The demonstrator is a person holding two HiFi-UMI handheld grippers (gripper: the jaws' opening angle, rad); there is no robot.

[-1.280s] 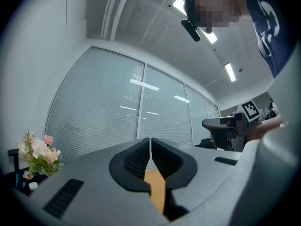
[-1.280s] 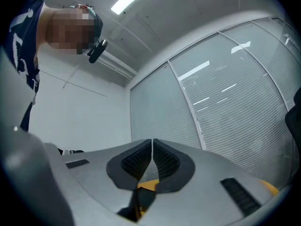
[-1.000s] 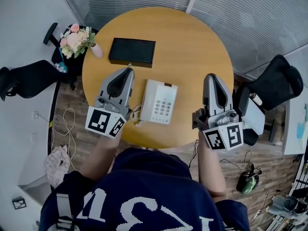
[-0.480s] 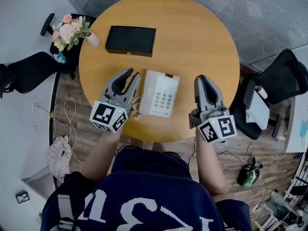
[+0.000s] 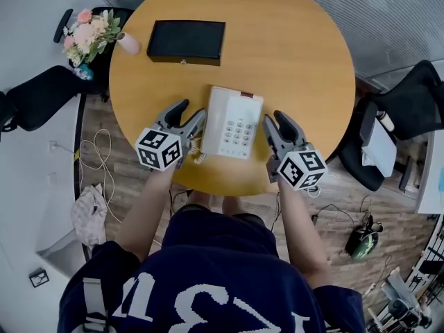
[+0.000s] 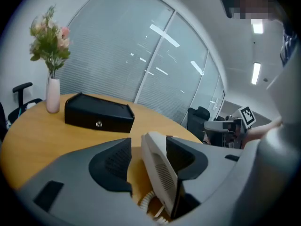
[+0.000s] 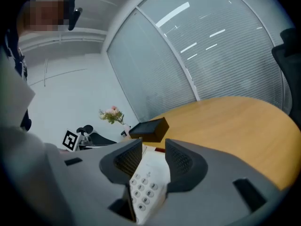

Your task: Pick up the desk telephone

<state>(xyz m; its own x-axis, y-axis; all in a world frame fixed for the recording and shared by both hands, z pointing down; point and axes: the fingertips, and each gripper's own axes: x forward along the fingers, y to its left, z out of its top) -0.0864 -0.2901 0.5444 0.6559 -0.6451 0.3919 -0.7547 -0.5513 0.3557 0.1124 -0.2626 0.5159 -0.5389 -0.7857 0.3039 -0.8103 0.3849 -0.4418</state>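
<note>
The white desk telephone (image 5: 232, 122) lies flat on the round wooden table (image 5: 298, 40), near its front edge. My left gripper (image 5: 189, 113) is low at the phone's left side, and its jaws are opening. In the left gripper view the phone's left edge (image 6: 160, 171) stands between the jaws, with a gap to the left pad. My right gripper (image 5: 275, 121) is at the phone's right side, its jaws also opening. In the right gripper view the phone's keypad (image 7: 146, 185) lies between the jaws, and the pads are not pressing on it.
A black box (image 5: 186, 41) lies behind the phone. A pink vase of flowers (image 5: 90, 37) stands at the table's far left edge. The coiled cord (image 5: 196, 157) trails off the phone's near left corner. Black office chairs (image 5: 409, 109) stand right and left of the table.
Both grippers came down from above the table to either side of the phone. Their jaws went from shut to open, each now straddling a side edge of the phone.
</note>
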